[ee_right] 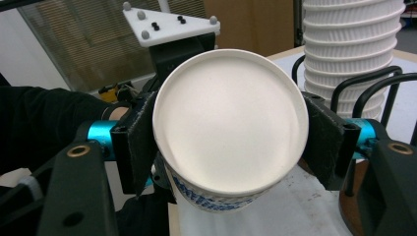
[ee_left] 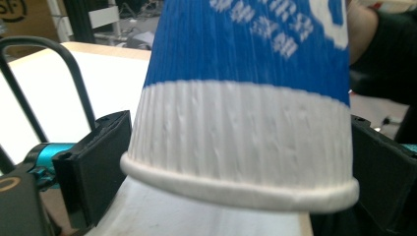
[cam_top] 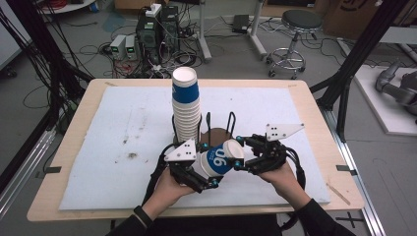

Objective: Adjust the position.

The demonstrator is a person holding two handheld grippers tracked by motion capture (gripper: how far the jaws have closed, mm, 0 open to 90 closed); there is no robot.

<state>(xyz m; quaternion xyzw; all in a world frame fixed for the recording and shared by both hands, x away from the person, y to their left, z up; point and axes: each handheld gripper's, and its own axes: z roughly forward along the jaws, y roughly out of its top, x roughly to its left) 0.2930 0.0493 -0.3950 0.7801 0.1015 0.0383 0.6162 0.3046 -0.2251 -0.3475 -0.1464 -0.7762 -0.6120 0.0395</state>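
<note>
A blue and white paper cup point(cam_top: 219, 160) lies on its side above the table's front middle, held between both grippers. My left gripper point(cam_top: 206, 166) is shut on its white rim end point(ee_left: 236, 147); the black pads point(ee_left: 93, 162) press on both sides just above the rolled rim. My right gripper point(cam_top: 237, 153) is shut on its base end; the round white base point(ee_right: 230, 123) faces that camera between the two pads point(ee_right: 140, 142). Just behind stands a tall stack of the same cups point(cam_top: 186, 105) in a black wire rack point(cam_top: 220, 125).
A white mat point(cam_top: 123, 132) covers most of the wooden table point(cam_top: 314, 113). The rack's wire loops point(ee_right: 366, 83) rise close beside the right gripper. On the floor beyond the table are computers point(cam_top: 157, 29) and a stool point(cam_top: 297, 29).
</note>
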